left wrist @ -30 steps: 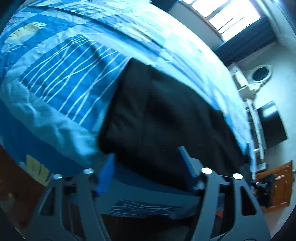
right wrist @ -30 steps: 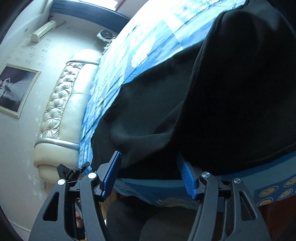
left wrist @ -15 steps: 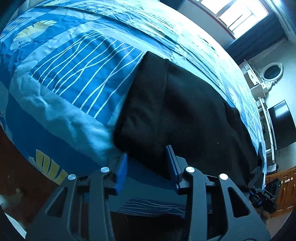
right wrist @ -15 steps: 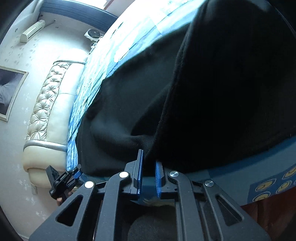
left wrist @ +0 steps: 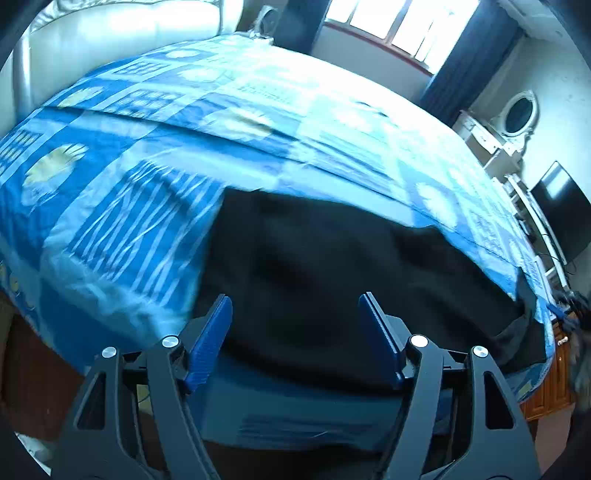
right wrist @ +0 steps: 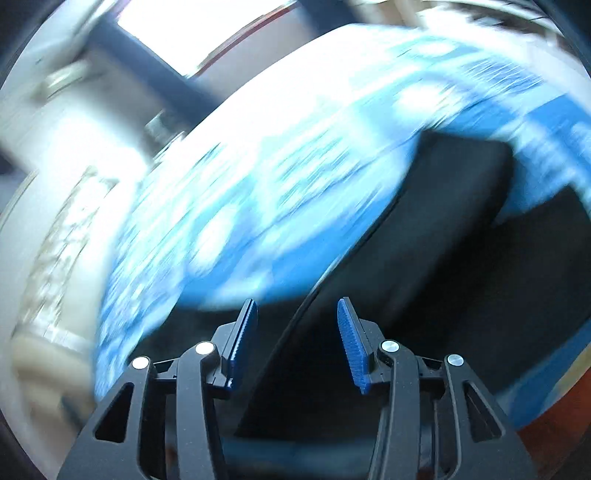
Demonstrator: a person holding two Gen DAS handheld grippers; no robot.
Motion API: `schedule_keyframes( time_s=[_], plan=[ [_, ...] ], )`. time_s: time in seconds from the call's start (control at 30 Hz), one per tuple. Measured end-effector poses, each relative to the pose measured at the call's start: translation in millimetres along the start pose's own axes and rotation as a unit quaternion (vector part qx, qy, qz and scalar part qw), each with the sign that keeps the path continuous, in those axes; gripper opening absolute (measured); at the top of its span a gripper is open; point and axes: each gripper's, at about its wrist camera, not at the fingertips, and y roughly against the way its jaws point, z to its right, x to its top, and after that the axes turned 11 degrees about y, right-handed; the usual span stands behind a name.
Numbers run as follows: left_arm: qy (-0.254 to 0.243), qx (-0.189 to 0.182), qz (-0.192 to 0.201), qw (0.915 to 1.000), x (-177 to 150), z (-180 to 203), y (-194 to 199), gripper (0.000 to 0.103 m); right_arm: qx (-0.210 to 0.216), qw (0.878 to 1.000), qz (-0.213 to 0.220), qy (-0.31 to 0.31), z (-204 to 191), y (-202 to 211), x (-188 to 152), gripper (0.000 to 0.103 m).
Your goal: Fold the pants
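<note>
The black pants [left wrist: 332, 266] lie on the blue patterned bedspread [left wrist: 155, 177] near the bed's front edge. My left gripper [left wrist: 295, 325] is open and empty, its blue pads spread wide just above the near edge of the pants. In the right wrist view, which is motion-blurred, the pants [right wrist: 443, 236] appear as a dark folded panel with a raised edge running up between the fingers. My right gripper [right wrist: 295, 328] is open, with that dark edge in the gap but not clamped.
A padded white headboard [left wrist: 110, 40] stands at the far left. A window [left wrist: 399, 26] with dark curtains is at the back. A white dresser with an oval mirror [left wrist: 517, 110] and a black TV [left wrist: 561, 210] stand at the right. The bed's front edge drops below the grippers.
My left gripper narrowed at the pants' edge, then opened wide and drew back. My right gripper shut on the pants' edge, then opened and swung away quickly, blurring its view.
</note>
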Motion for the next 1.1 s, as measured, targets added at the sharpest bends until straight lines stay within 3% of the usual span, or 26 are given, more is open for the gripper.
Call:
schedule_keyframes(
  time_s=[0.17,0.33,0.47,0.53,0.6,0.73,0.77,0.93,1.1],
  plan=[
    [-0.019,0.012,-0.015,0.9996,-8.9,24.7,-27.3,0.073,-0.143,0.989,-0.009,-0.026,36.3,-57.4,74.3,0.046],
    [0.004,0.015,-0.057,0.9983,-22.3,20.5,-51.5,0.074,-0.196,0.978,-0.038,-0.064,62.4,-105.0,96.0,0.047],
    [0.004,0.018,-0.056,0.9983,-24.9,16.4,-53.0,0.075,-0.239,0.967,-0.065,-0.059,71.2,-135.4,99.0,0.058],
    [0.006,0.017,-0.057,0.9982,-24.9,15.2,-52.8,0.076,-0.249,0.965,-0.062,-0.051,70.9,-137.8,97.9,0.058],
    [0.010,0.016,-0.058,0.9982,-26.1,14.5,-53.8,0.078,-0.256,0.964,-0.058,-0.045,72.8,-134.0,94.6,0.049],
    [0.005,0.025,-0.056,0.9981,-30.0,18.5,-54.1,0.081,-0.230,0.971,-0.049,-0.049,87.7,-111.7,85.7,0.014],
    [0.002,0.026,-0.055,0.9981,-31.2,19.8,-53.8,0.082,-0.218,0.973,-0.044,-0.053,90.4,-105.9,83.9,0.009],
    [0.003,0.031,-0.056,0.9980,-33.8,20.2,-51.8,0.083,-0.124,0.989,0.035,-0.074,99.7,-46.3,73.2,0.008],
    [0.008,0.032,-0.057,0.9979,-35.8,20.3,-48.8,0.085,-0.068,0.987,0.119,-0.086,121.7,41.6,33.0,0.008]
  ],
)
